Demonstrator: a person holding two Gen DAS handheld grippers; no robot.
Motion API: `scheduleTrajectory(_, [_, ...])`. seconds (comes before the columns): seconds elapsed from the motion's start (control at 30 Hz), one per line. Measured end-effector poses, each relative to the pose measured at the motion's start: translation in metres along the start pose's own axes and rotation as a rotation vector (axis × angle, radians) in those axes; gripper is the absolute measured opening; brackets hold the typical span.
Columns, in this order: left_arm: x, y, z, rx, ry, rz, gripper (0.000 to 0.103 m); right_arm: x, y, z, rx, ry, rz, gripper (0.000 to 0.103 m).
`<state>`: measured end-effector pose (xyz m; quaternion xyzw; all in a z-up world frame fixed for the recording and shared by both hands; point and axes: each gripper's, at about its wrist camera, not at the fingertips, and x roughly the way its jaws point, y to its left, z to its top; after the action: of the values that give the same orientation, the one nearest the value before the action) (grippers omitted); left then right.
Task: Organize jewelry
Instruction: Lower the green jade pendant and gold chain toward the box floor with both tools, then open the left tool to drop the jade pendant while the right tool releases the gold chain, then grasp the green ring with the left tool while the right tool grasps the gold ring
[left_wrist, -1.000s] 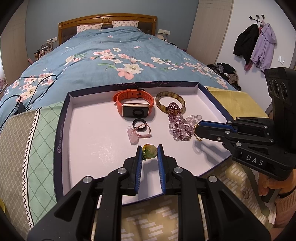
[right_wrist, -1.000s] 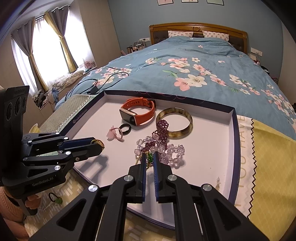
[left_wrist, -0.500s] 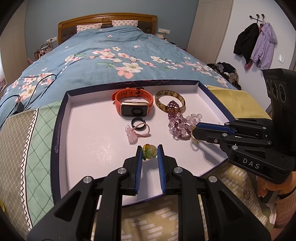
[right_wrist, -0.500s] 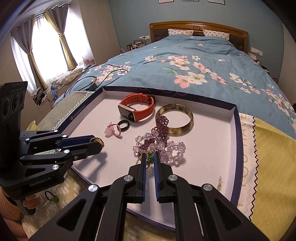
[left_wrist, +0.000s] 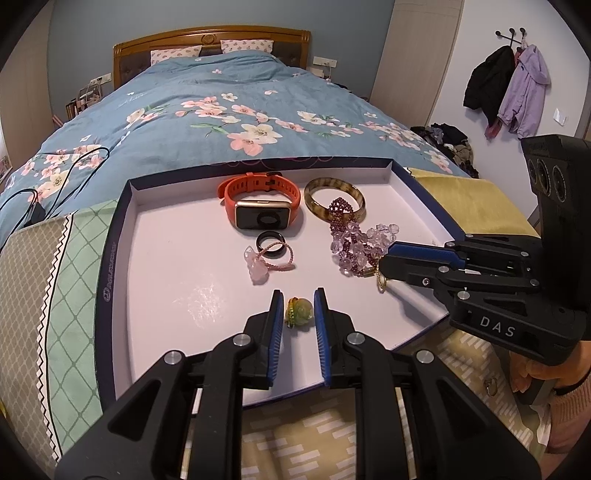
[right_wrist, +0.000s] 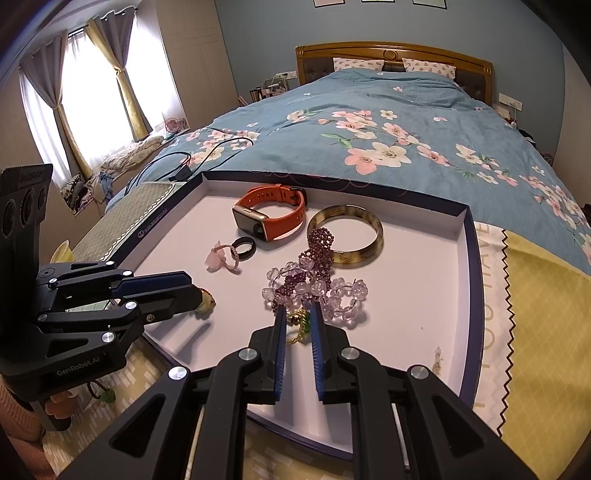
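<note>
The green pendant sits between the pads of the left gripper, held narrow on it just above the near part of the white tray; the hold looks slight, so the pendant could slip or swing on its gold loop. The right gripper is opening, its jaws narrowly apart around a gold-and-green chain that lies on the tray, touching the clear and purple bead bracelets; if a link catches on a pad as that gripper draws away, it could drag the chain and tangle it with the beads. Beyond lie the pink charm ring, the black ring, the amber bangle and the orange watch, close enough to be nudged.
</note>
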<state>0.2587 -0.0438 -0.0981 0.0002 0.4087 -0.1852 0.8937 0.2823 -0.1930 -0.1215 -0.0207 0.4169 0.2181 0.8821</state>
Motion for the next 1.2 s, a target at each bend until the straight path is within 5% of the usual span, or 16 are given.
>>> scheduleTrajectory(0.37, [-0.012,0.001,-0.002,-0.005,-0.043,0.004,0.031,-0.015,0.001,0.002,0.008,-0.035,0.005,0.020])
scheduleTrajectory(0.5, [-0.027,0.006,0.000,-0.018,-0.085,0.006,0.039,-0.028,0.001,0.001,0.020,-0.062,0.020,0.034])
scheduleTrajectory(0.67, [-0.054,0.013,-0.004,-0.030,-0.109,-0.021,0.043,-0.055,0.001,-0.007,0.016,-0.091,0.038,0.039])
scheduleTrajectory(1.2, [-0.099,0.000,-0.088,0.032,-0.026,-0.037,0.051,-0.085,0.015,-0.095,-0.022,0.036,-0.002,0.043])
